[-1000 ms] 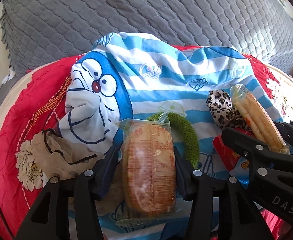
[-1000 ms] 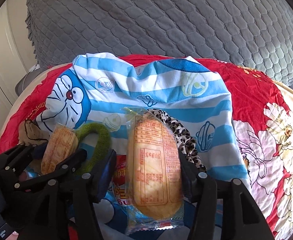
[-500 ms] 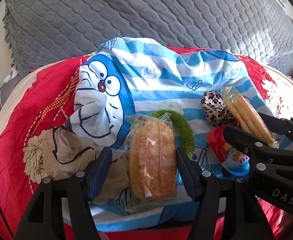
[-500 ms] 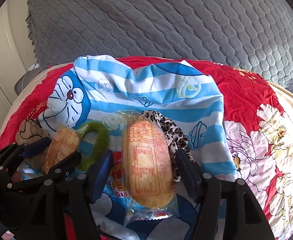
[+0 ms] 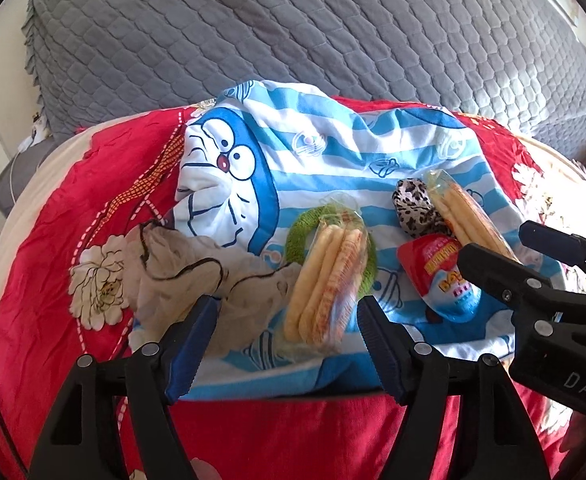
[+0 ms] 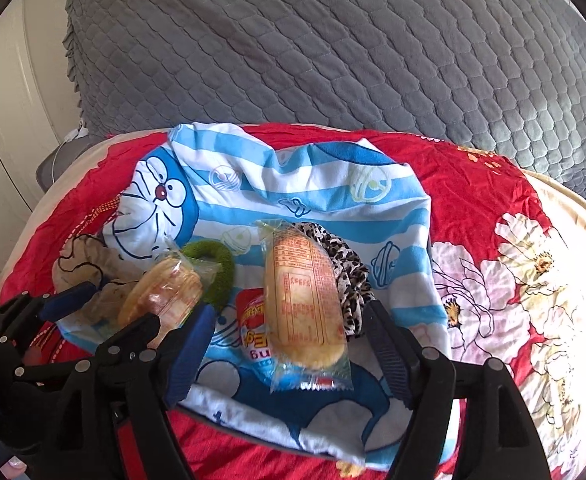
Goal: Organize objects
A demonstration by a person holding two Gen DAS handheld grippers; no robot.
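Two black grippers with blue pads, the left gripper (image 5: pixel 287 338) and the right gripper (image 6: pixel 289 354), are opening and hold nothing, so the release step seems nearly finished. Each clear-wrapped yellow cracker packet (image 5: pixel 325 280) (image 6: pixel 305 300) lies free between its jaws on the blue-striped cartoon cloth (image 5: pixel 333 156). Next, I think, both must pull back without dragging the packets.

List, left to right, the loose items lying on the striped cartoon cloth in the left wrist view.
Beige crumpled cloth → green knitted ring → snack pack lying on the ring → red and blue pouch.
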